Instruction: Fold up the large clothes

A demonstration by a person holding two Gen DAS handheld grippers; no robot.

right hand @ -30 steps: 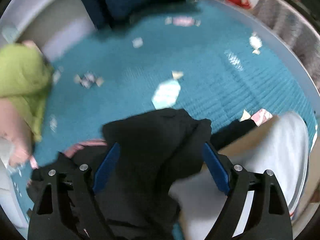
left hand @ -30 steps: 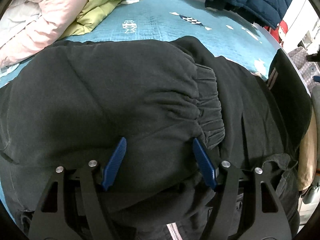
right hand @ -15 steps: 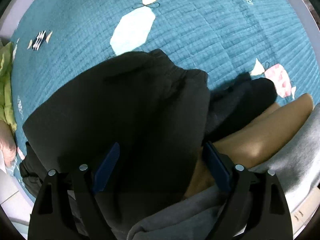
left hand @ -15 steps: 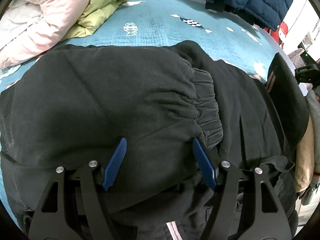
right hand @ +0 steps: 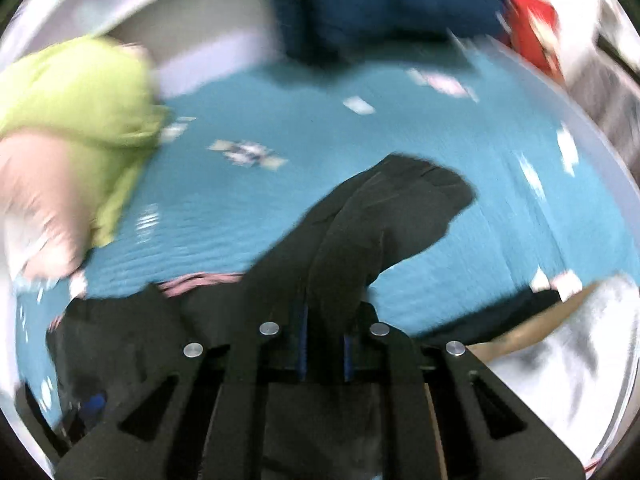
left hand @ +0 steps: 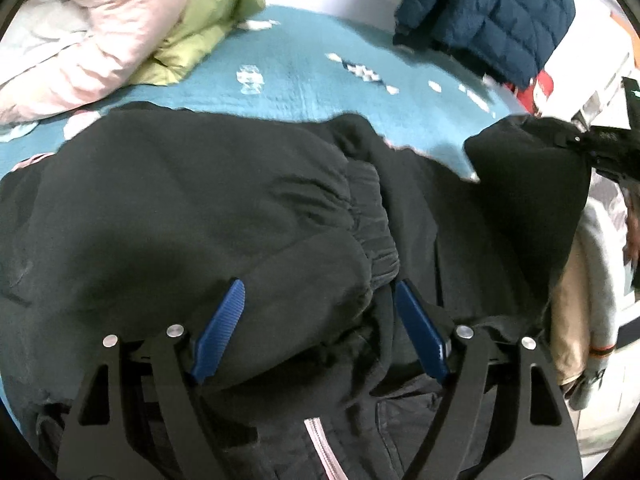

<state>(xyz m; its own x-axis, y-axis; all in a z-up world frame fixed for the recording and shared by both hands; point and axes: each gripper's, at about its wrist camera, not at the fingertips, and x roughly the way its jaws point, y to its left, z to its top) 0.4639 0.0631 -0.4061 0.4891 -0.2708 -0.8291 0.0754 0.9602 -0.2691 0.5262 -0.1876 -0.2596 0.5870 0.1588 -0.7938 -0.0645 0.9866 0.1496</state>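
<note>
A large black garment [left hand: 224,216] with an elastic cuff [left hand: 372,232] lies spread on the teal bedspread [left hand: 296,80]. My left gripper [left hand: 320,304] is open, its blue fingers [left hand: 220,328] resting on the folded black cloth. My right gripper [right hand: 324,336] is shut on a black sleeve [right hand: 384,216] of the garment and holds it lifted above the bed. That lifted sleeve also shows at the right of the left wrist view [left hand: 532,192]. The right view is motion-blurred.
A pink quilt [left hand: 68,36] and a green quilt [left hand: 208,12] lie at the bed's far left. A navy puffer jacket [left hand: 488,12] hangs at the far right. Tan and grey clothes [left hand: 584,304] lie at the right edge of the bed.
My right gripper has closed on the black sleeve and swung up, lifting it off the bed. My left gripper stays open on the cloth, its view tilted slightly.
</note>
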